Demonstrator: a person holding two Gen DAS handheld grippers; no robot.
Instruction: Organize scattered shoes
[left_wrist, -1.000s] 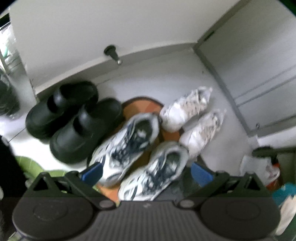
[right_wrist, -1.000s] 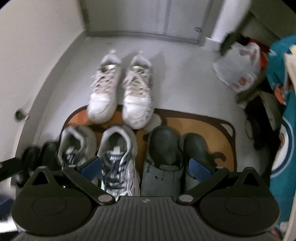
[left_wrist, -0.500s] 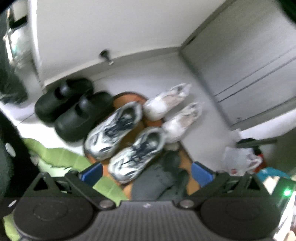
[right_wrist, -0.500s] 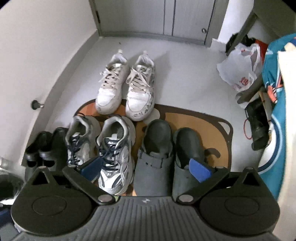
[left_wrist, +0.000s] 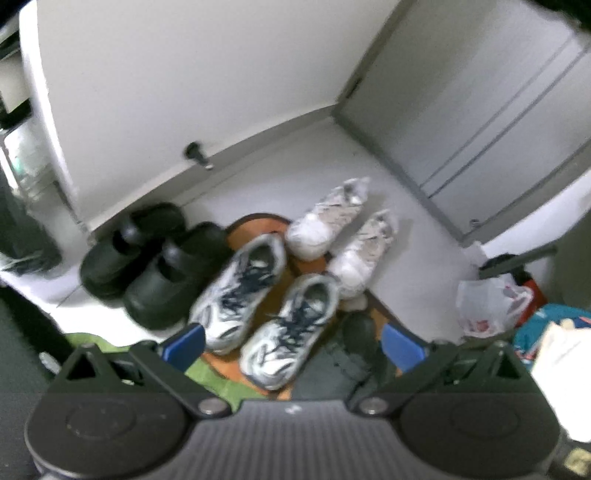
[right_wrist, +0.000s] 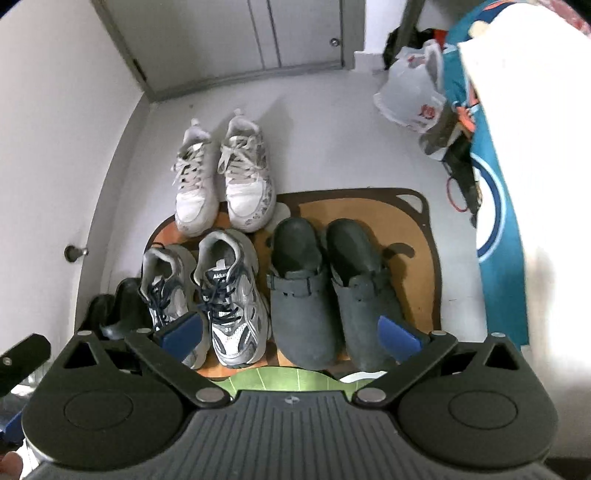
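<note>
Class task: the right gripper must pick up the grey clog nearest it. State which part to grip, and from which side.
Grip the right-hand grey clog across its strapped upper, descending from above. Its heel end is open and backless, so there is no heel wall to pinch; the right gripper is open and probably wide enough.

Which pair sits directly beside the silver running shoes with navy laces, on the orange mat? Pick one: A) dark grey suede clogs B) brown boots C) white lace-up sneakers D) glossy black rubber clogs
A: the dark grey suede clogs stand side by side with the silver running shoes on the orange mat.
</note>
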